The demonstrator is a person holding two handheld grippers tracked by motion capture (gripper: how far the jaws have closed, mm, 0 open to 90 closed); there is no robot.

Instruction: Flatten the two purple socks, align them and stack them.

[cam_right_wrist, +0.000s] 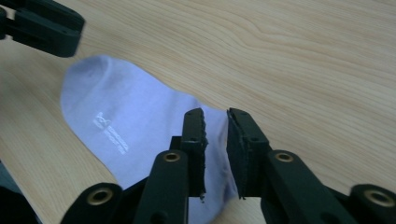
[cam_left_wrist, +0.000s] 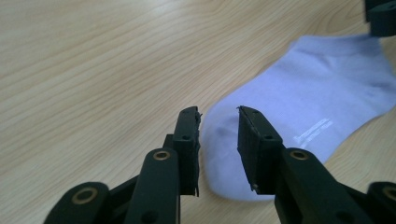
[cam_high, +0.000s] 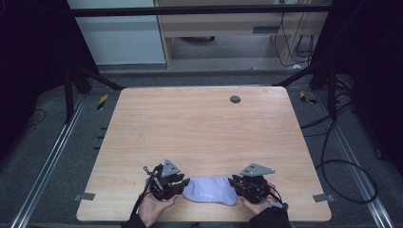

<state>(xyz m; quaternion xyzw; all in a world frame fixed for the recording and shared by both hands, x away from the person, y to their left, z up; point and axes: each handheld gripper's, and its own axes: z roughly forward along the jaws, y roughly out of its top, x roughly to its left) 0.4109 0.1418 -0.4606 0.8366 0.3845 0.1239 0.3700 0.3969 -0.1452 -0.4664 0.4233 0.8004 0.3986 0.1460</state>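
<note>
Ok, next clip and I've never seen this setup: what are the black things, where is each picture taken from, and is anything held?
No robot here: a person holds a two-jaw tool in each hand. The high view looks down on a wooden table; it shows the left gripper and the right gripper at the ends of a pale sock lying flat. The other two pictures come from cameras riding on the grippers, looking along their black jaws. In the left gripper view the left gripper stands over one end with a gap between its jaws; in the right gripper view the right gripper likewise, over the other end. Nothing is gripped yet.
</note>
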